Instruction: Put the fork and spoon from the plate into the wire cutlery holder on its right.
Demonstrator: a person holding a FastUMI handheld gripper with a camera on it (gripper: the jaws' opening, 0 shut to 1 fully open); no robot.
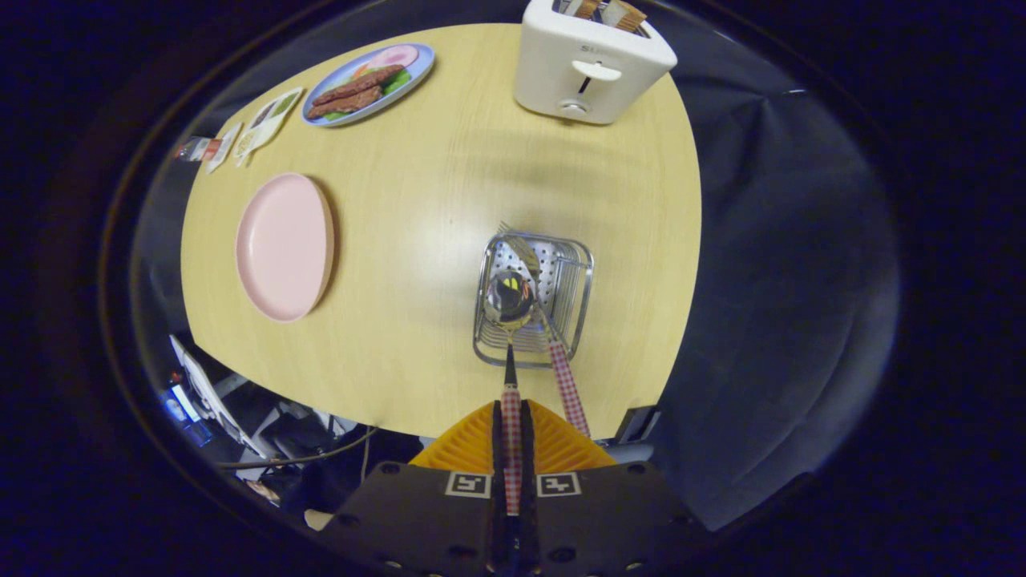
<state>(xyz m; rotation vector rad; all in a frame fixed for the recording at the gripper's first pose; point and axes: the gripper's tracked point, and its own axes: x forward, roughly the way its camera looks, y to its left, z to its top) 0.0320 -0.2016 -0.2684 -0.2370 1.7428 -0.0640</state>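
My gripper [511, 433] is shut on the checked handle of the spoon [509, 300], both fingers pressing it. The spoon's shiny bowl hangs over the open top of the wire cutlery holder [579, 276], just ahead of the fingers. The fork [553, 336] stands tilted inside the holder, tines at its far side, its checked handle leaning back out toward the right finger. The pink plate [284, 244] lies bare on the wooden table to the left of the holder.
A white toaster [589, 68] with bread slices stands beyond the holder at the table's far edge. A blue plate of food [369, 84] and some cards [264, 124] lie far left. Cables and clutter [240, 425] sit below the table's near edge.
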